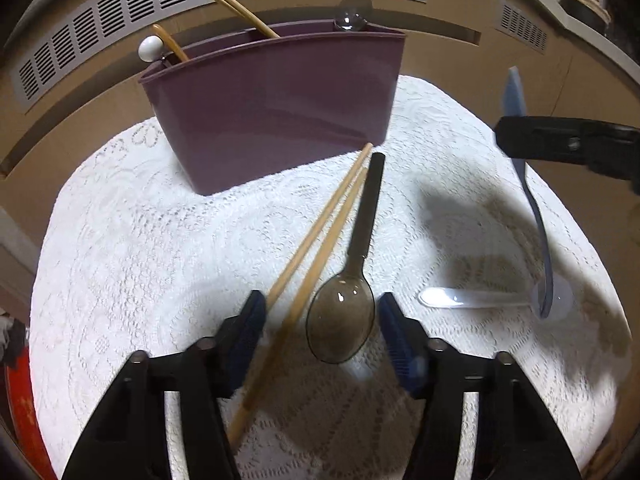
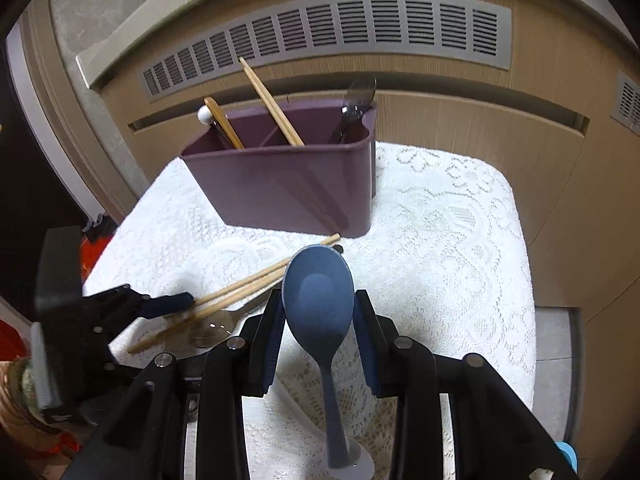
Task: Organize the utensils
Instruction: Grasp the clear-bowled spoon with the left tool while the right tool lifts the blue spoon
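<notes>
A purple divided holder [image 1: 272,112] [image 2: 280,184] stands at the back of the white lace cloth, with chopsticks, a wooden spoon and a dark spoon standing in it. On the cloth lie two wooden chopsticks [image 1: 316,236] [image 2: 240,286] and a smoky clear spoon [image 1: 342,320] with a black handle. My left gripper [image 1: 322,304] straddles both, its pads close beside them but not pressing. My right gripper [image 2: 319,300] [image 1: 560,144] is shut on the bowl of a blue spoon [image 2: 318,292] [image 1: 538,224], raised off the cloth with its handle end over a clear plastic spoon [image 1: 452,298].
The lace cloth [image 2: 460,240] covers a small table whose right edge drops off close by. Behind the holder is a wood-panelled wall with a grey vent grille [image 2: 340,28]. A red object [image 1: 20,400] sits off the table's left side.
</notes>
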